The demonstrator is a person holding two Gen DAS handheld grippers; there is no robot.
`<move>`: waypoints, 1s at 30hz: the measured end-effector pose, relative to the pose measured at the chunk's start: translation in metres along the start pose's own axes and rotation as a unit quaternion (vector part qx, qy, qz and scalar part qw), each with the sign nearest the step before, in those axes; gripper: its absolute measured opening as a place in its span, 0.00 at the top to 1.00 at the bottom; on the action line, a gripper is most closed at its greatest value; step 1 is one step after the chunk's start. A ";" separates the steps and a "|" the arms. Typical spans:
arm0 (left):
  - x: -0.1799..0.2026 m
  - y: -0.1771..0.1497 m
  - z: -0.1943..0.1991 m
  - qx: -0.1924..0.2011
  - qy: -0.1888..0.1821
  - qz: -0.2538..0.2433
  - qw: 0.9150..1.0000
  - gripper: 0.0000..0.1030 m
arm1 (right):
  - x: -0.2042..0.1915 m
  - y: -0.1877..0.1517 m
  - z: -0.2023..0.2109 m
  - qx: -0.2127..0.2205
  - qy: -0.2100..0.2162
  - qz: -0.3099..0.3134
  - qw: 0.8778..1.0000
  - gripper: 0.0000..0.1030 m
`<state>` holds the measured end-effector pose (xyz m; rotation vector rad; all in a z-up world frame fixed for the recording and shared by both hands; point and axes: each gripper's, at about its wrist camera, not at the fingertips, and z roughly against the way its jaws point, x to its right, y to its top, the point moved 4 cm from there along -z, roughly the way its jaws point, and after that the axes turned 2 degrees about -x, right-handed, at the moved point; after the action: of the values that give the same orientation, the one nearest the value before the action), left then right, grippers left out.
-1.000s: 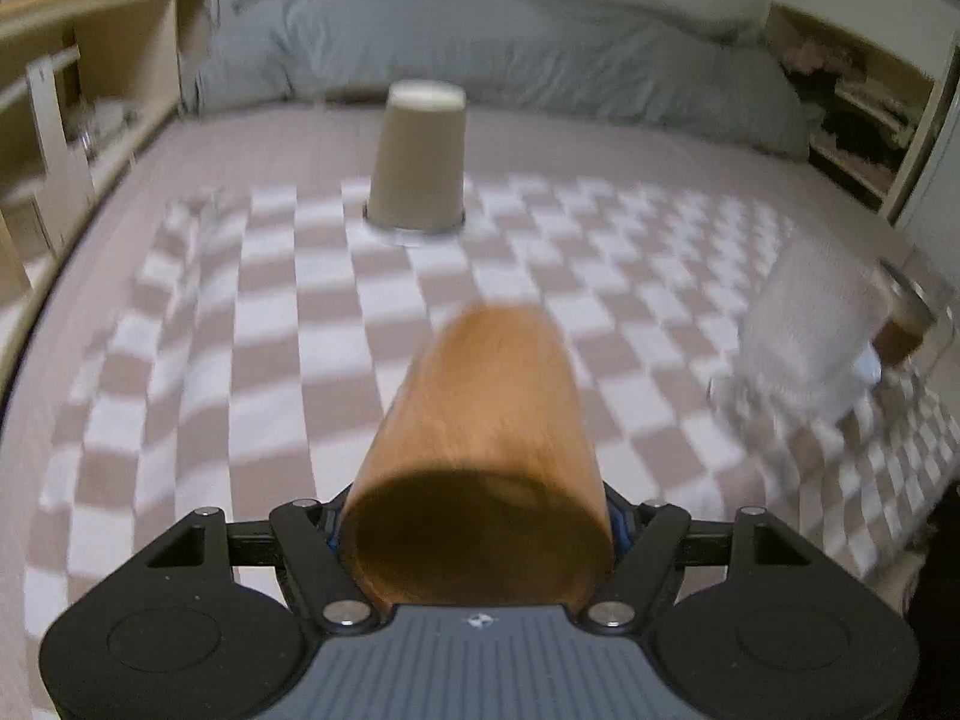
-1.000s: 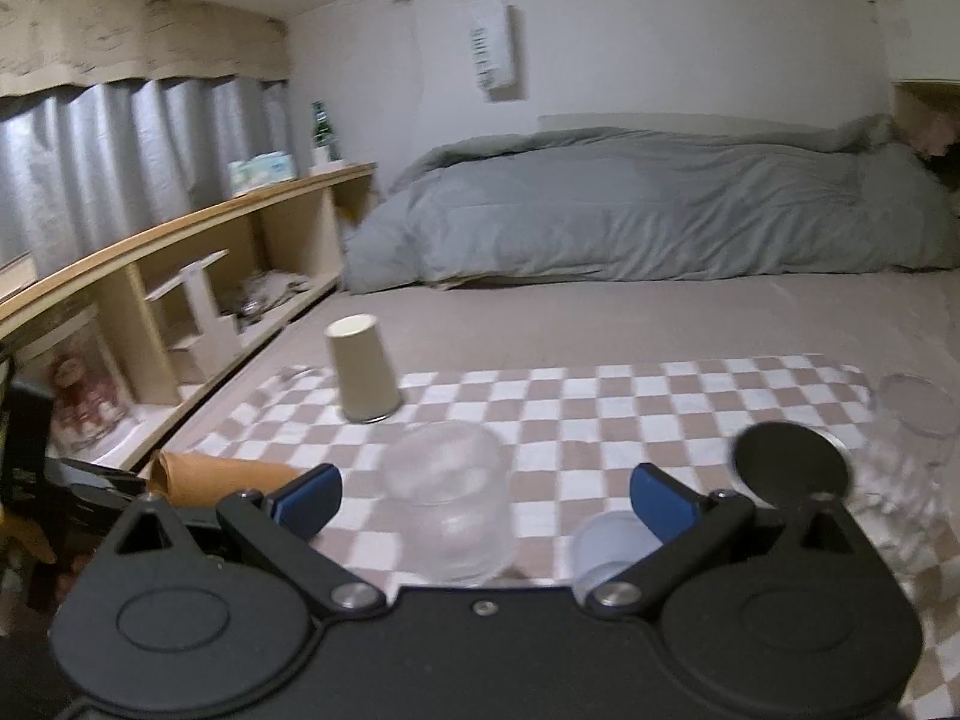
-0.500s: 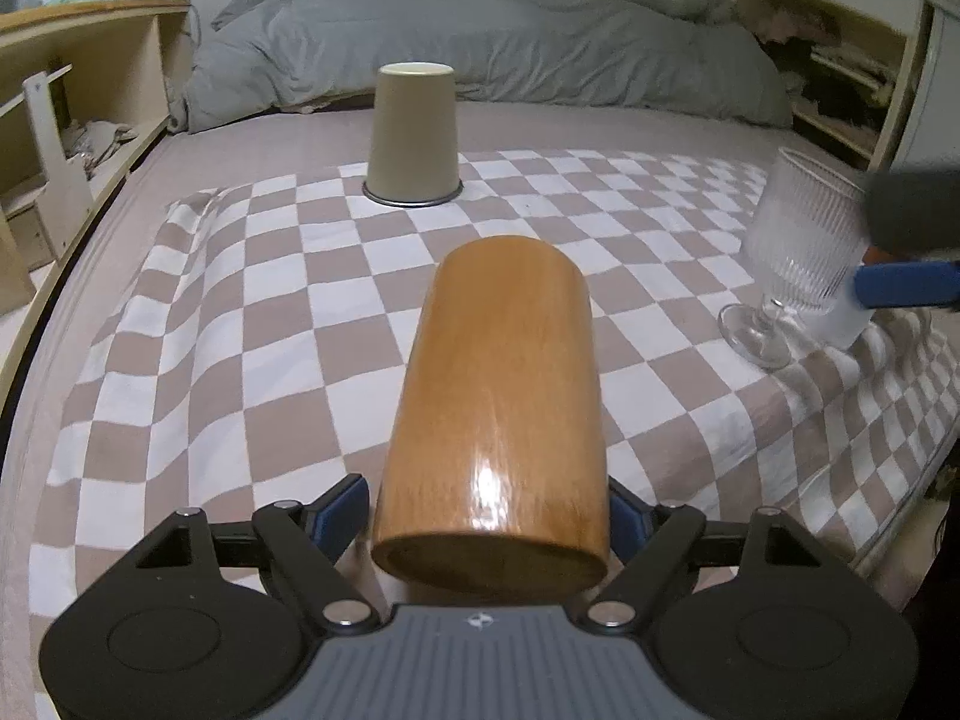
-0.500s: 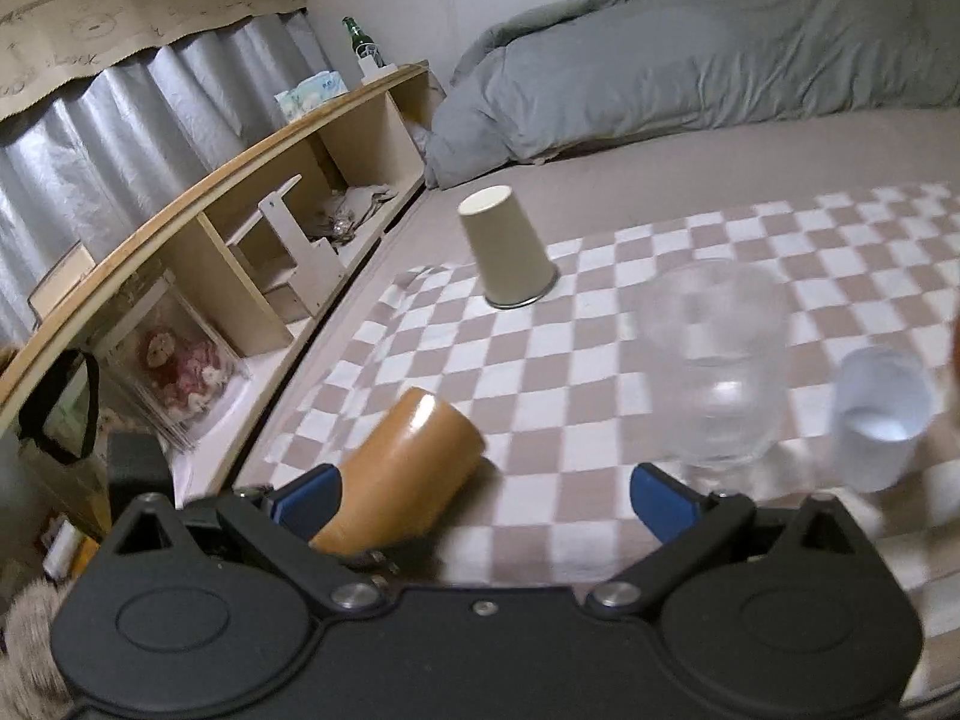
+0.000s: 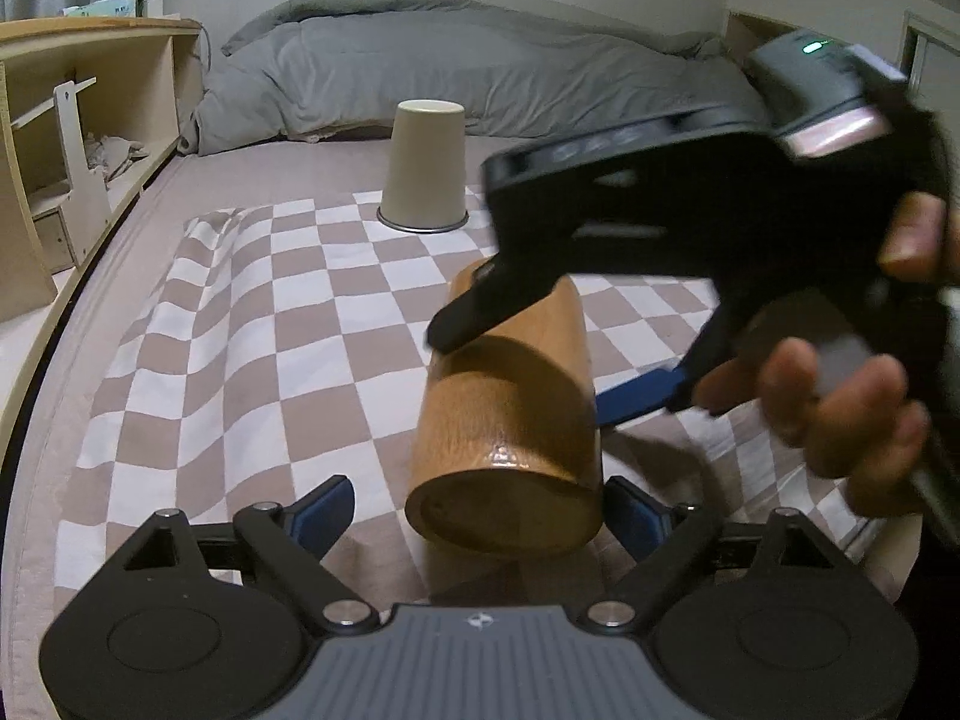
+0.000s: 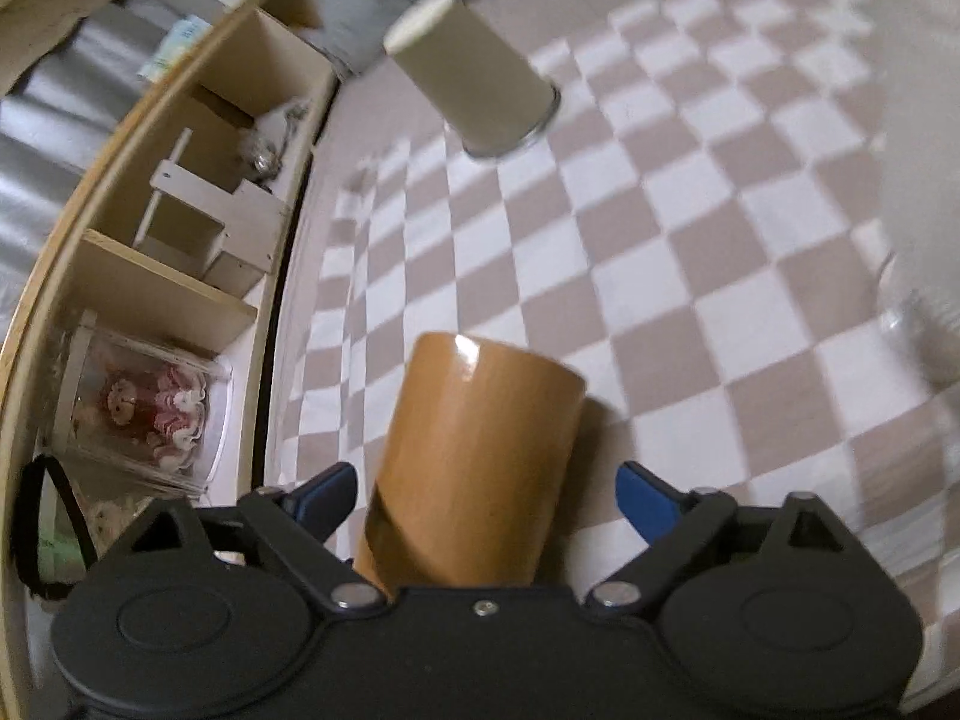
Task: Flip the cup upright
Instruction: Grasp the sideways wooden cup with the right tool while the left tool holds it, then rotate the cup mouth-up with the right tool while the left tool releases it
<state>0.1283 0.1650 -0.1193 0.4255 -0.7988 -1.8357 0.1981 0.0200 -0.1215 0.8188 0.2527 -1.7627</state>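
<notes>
A brown wooden cup (image 5: 510, 414) lies on its side on the checkered cloth (image 5: 252, 330). My left gripper (image 5: 480, 510) is open, its blue pads a little apart from the cup's base on both sides. My right gripper (image 6: 486, 495) is open and straddles the same cup (image 6: 474, 456) from above; in the left wrist view its black body (image 5: 660, 198) comes in from the right over the cup's far end, held by a hand.
A beige paper cup (image 5: 426, 165) stands upside down at the far side of the cloth. A clear glass (image 6: 924, 330) blurs at the right edge. Wooden shelves (image 6: 180, 210) run along the left. A grey duvet (image 5: 480, 72) lies behind.
My left gripper has opened and let go of the wooden cup, which now lies on the cloth. My right gripper has swung over and come down around the cup.
</notes>
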 end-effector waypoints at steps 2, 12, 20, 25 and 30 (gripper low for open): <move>-0.002 0.000 0.001 0.001 -0.003 0.001 1.000 0.13 | 0.001 0.000 -0.006 -0.018 0.001 -0.023 1.000 0.13; 0.000 0.006 0.005 0.010 -0.014 0.008 1.000 0.12 | -0.001 0.007 -0.004 -0.018 0.015 0.018 1.000 0.27; 0.003 0.022 0.020 0.047 -0.005 0.017 0.999 0.12 | -0.014 0.011 0.043 0.128 -0.026 0.207 0.970 0.27; -0.002 0.026 0.020 0.054 0.004 0.039 0.998 0.12 | -0.008 0.011 0.055 0.224 -0.074 0.308 0.922 0.28; -0.009 0.028 0.016 0.055 0.019 0.062 0.996 0.12 | 0.001 0.006 0.051 0.253 -0.100 0.359 0.893 0.28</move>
<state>0.1415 0.1719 -0.0890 0.4696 -0.8845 -1.6697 0.1833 -0.0112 -0.0831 0.9281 -0.6118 -1.1838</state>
